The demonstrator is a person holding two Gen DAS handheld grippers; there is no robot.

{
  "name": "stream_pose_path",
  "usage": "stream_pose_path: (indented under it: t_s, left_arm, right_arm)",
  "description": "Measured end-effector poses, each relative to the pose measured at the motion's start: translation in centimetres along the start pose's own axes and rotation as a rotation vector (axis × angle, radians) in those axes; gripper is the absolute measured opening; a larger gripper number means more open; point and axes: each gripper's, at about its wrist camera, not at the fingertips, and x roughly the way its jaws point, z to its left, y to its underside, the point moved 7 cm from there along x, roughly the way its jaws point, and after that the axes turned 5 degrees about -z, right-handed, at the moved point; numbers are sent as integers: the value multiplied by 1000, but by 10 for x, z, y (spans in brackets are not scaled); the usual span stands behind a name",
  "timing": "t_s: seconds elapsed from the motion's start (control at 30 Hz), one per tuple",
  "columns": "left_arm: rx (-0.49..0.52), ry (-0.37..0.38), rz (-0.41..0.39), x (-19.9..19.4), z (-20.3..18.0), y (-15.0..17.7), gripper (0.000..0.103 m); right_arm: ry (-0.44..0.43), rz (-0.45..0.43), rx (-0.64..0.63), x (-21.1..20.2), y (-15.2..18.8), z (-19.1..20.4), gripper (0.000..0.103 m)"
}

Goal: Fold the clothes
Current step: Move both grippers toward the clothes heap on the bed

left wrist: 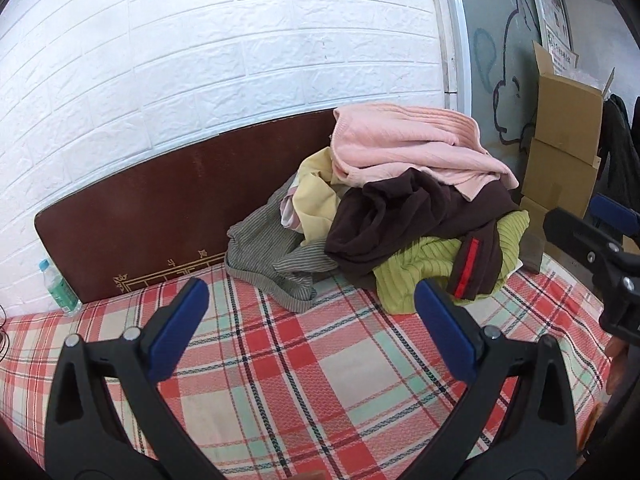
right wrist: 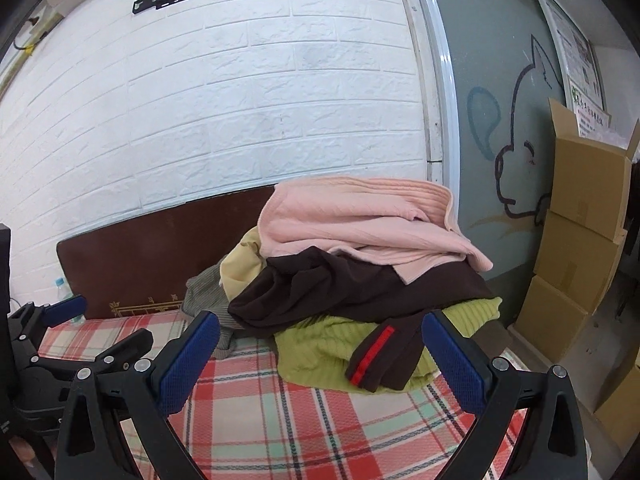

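A heap of clothes lies at the back right of the plaid-covered bed (left wrist: 320,368). A pink sweater (left wrist: 404,144) tops it, over a dark brown garment (left wrist: 400,220) with a red-striped cuff (left wrist: 466,268), a lime green knit (left wrist: 420,268), a pale yellow piece (left wrist: 316,196) and a grey striped one (left wrist: 272,256). My left gripper (left wrist: 310,300) stands open short of the heap, nothing between its fingers. My right gripper (right wrist: 320,336) is open too, its tips framing the green knit (right wrist: 320,344) and the red cuff (right wrist: 374,354) without touching. Each gripper shows at the edge of the other's view.
A dark brown headboard (left wrist: 160,208) stands against a white brick wall (left wrist: 200,60). A water bottle (left wrist: 60,288) sits at the bed's back left. Stacked cardboard boxes (right wrist: 576,248) rise right of the bed against a grey wall with a drawn animal.
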Motion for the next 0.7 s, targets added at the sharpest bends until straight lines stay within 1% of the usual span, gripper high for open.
stream_pose_path:
  t_s: [0.03,0.1,0.13,0.2,0.23,0.27,0.37,0.47,0.57,0.7]
  left_arm:
    - [-14,16,13,4,2,-5,103]
    - [-6,39,55,15,1,-8,103]
    - [0,59,86,23,-2,-6,103]
    - [-24,135,175,38,-8,2,103]
    - [-35,154,204,43,-10,4,103]
    - [-35,155,203,45,-10,7,103]
    - [14,119,129,44,-13,7,103]
    - [7,117,117,46,-11,-1,103]
    - [2,74,78,45,-8,-7,103]
    - [2,41,35,39,-6,-13,103]
  right_arm:
    - [1,-4,-20,1,2,0,103]
    - [15,17,-41,7,4,-1,103]
    - [15,30,-43,10,6,-2,103]
    - [20,46,-42,16,8,-7,103]
    - [23,47,-39,18,8,-10,103]
    - [17,48,-36,19,9,-12,103]
    - [-16,73,-40,25,11,-12,103]
    - [-83,102,-46,30,14,-4,103]
    - [-150,130,-52,34,16,4,103]
    - [-239,169,-60,39,19,15,103]
